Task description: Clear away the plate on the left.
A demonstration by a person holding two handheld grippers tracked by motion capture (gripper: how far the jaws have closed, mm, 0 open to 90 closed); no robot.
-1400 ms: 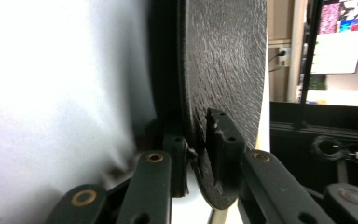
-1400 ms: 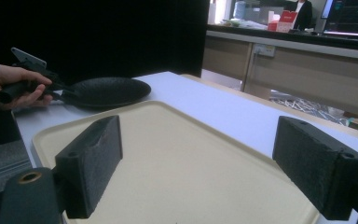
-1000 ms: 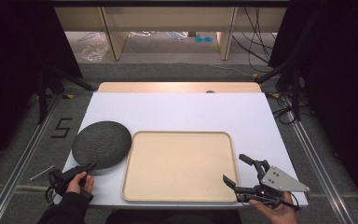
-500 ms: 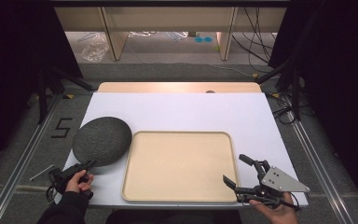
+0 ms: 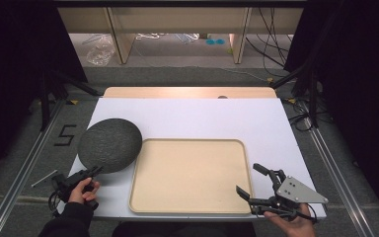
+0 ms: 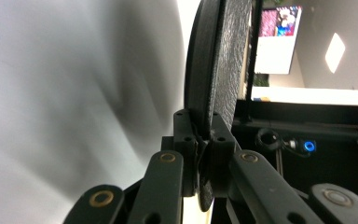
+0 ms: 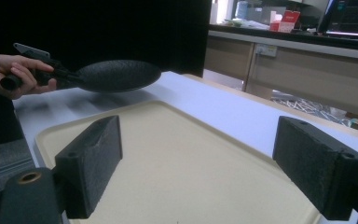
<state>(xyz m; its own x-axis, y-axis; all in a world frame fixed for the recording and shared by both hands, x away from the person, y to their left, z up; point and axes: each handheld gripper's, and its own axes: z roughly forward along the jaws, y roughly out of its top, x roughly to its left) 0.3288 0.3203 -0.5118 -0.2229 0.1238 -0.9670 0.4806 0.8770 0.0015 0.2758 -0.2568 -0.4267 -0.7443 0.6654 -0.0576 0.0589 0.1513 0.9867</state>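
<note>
Since a second ago the dark round plate (image 5: 110, 144) has tipped up off the bench (image 5: 202, 118), rim clamped in the left claw (image 5: 94, 171), beside the beige tray (image 5: 191, 177). Lift underway. Right claw (image 5: 252, 181) gapes, idle over the tray's corner.

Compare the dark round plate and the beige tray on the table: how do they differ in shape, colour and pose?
The dark round plate is circular, charcoal and rough-textured; the beige tray is rectangular with rounded corners, pale and smooth. The plate is clamped at its rim by the left gripper and, in the right gripper view, rides above the white table; the tray lies flat on it, untouched. Both are shallow, rimmed and carry nothing.
</note>
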